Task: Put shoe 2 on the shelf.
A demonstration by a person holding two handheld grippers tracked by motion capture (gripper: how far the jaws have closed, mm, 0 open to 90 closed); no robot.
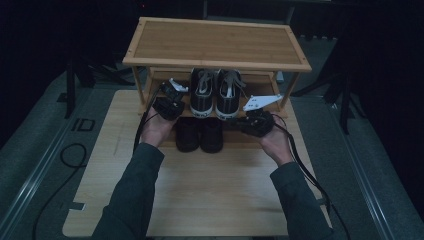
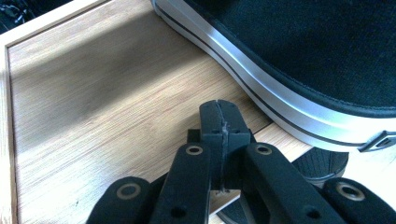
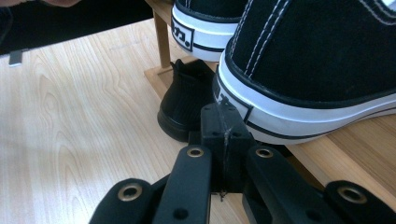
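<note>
Nearest, both hands sit on the table (image 1: 210,195) in front of the rack (image 1: 215,42). Left gripper (image 1: 169,102) is by the sneakers' left side, jaws pressed together, gripping nothing. Right gripper (image 1: 256,120) sits at their right heel, jaws likewise closed and empty. Black shoes (image 1: 200,134) stand on the bottom level, between the hands. Sneakers (image 1: 216,94) sit above on the middle shelf, heels toward us. The heel label (image 3: 183,33) has writing but I can't read it.

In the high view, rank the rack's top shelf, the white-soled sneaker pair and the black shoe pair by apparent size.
1. Top shelf, clearly largest.
2. White-soled sneaker pair.
3. Black shoe pair, though the shelf above partly hides it, so this ranking against the sneakers is unsure.
</note>
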